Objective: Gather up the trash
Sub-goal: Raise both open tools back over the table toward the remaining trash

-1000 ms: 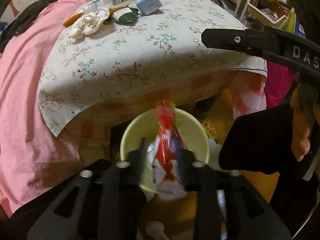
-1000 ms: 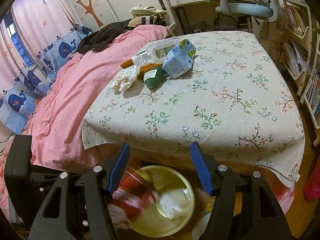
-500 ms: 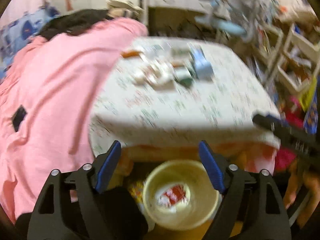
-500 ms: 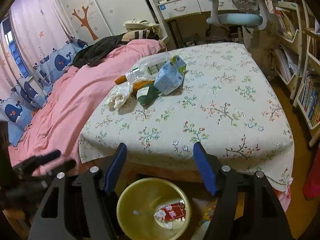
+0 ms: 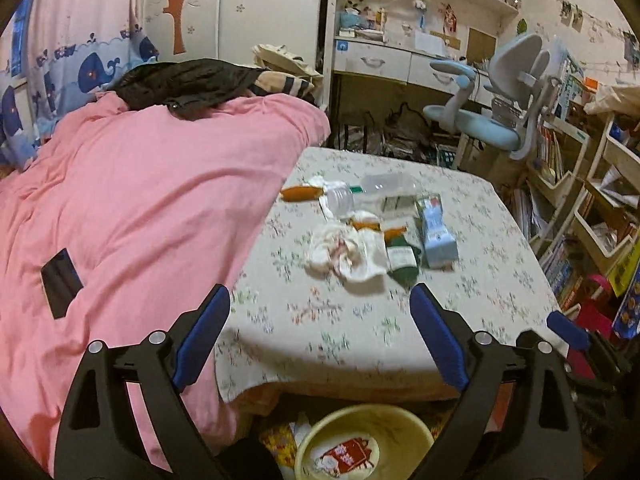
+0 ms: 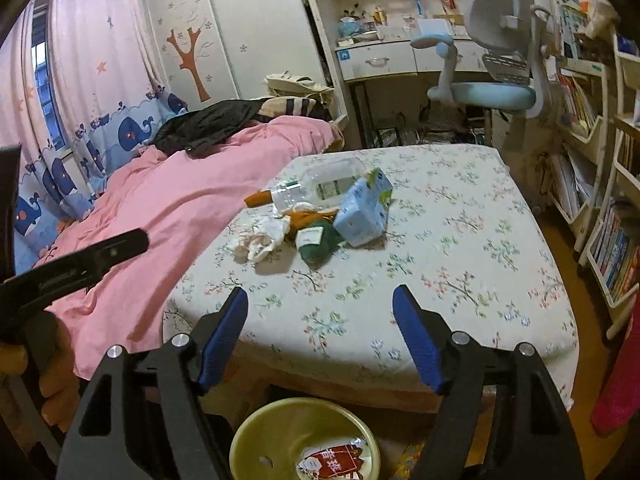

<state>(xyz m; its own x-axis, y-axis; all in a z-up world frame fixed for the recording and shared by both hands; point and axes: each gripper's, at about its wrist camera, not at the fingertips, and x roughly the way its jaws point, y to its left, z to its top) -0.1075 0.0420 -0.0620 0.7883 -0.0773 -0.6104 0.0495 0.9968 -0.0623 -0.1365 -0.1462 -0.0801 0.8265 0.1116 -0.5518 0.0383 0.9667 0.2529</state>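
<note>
Step in hand, by judgement: between picks. Red wrapper (image 6: 334,456) lies in yellow bin (image 6: 256,424) on floor below table (image 6: 460,264) edge. Rest of trash sits in cluster mid-table: tissue wad (image 5: 344,252), green packet (image 5: 402,260), blue carton (image 5: 436,230), clear bottle (image 5: 372,192), orange wrapper (image 5: 302,193).

Next move likely calls for reach forward over table edge, claw kept wide, tissue wad nearest.

Left claw (image 5: 320,340): jaws apart, empty, level with table's near edge, aimed at cluster. Right claw (image 6: 320,338): jaws apart, empty, above bin, beside left.

Pink-quilted bed (image 6: 172,216) beside floral-clothed table (image 6: 460,248), whale curtains (image 6: 52,92), blue desk chair (image 6: 492,80), bookshelves (image 6: 600,208).
</note>
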